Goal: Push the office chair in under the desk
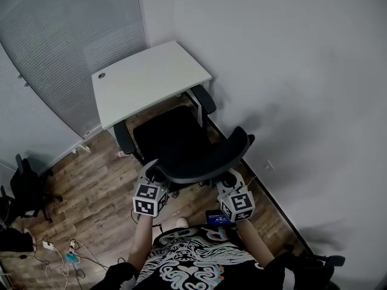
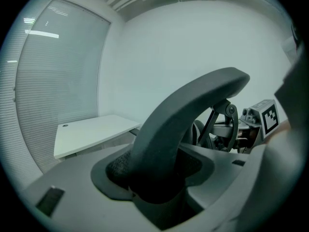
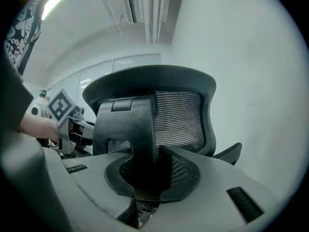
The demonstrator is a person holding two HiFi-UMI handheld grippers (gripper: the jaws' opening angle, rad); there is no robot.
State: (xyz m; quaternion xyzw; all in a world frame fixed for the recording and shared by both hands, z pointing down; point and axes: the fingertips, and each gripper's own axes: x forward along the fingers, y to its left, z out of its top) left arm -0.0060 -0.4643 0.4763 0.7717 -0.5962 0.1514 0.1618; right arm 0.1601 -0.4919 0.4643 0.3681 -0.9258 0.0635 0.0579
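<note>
Up close, the left gripper (image 2: 158, 180) had its jaws clamped on the curved top rim of the office chair (image 2: 186, 115). The dark frame filled the gap between them. The right gripper (image 3: 144, 178) was pinching the same chair's backrest (image 3: 178, 117), its jaws pressed on the solid black spine behind the mesh.

From the head view, the left gripper (image 1: 150, 169) held the backrest's end at 9 o'clock and the right gripper (image 1: 231, 177) held the end at 3 o'clock. Each carried a marker cube (image 1: 149, 199) with black-and-white squares; I could read no letters on them. Across the backrest, each gripper view caught the other gripper's cube.

The office chair (image 1: 176, 139) stood at 12 o'clock from me, on the wood floor (image 1: 97, 180). Its seat front met the near edge of the white desk (image 1: 148, 80), with most of the seat out in the open. The desk sat at 11 o'clock from the chair, tucked into the corner between the white wall (image 1: 290, 71) and a ribbed blind panel (image 1: 54, 47). A small round cable hole (image 1: 101, 75) marked the desktop's 9 o'clock corner.

At 7 o'clock, a power strip (image 1: 71, 257) lay among loose cables. A second chair (image 1: 27, 189), dark, stood at 9 o'clock, well apart. My own patterned shirt (image 1: 193, 261) filled the bottom edge, its print too tangled to read.
</note>
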